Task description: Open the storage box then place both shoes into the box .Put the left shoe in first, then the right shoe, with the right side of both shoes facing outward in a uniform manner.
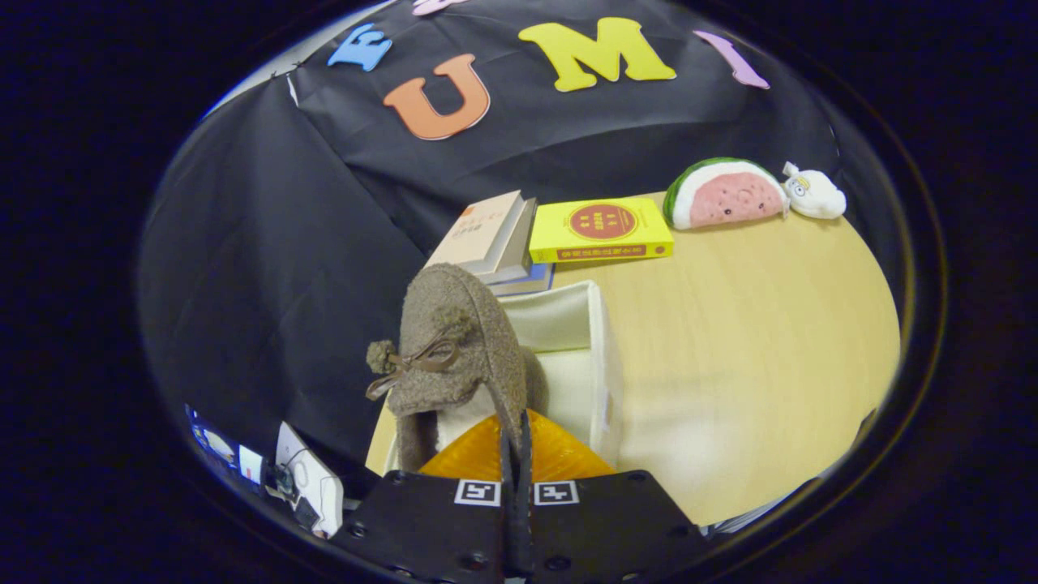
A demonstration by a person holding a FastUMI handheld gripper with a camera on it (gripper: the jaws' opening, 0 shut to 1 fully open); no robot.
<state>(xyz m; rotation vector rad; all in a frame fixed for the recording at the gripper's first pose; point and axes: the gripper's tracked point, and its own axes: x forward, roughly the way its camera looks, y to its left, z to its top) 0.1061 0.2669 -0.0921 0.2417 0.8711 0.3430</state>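
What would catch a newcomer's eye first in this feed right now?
The brown fuzzy shoe with its pompom bow, pinched at its rim by the tongs and hanging over the open white storage box. Beyond the box, a yellow book and a watermelon plush lie on the wooden table.

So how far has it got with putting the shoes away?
Done: the white box on the table stands open. In hand: the gripper is shut on the edge of a brown fuzzy shoe, holding it over the open box, not yet let go. Left: releasing this shoe. I cannot tell whether it is the first or second shoe, as it hides much of the box's inside.
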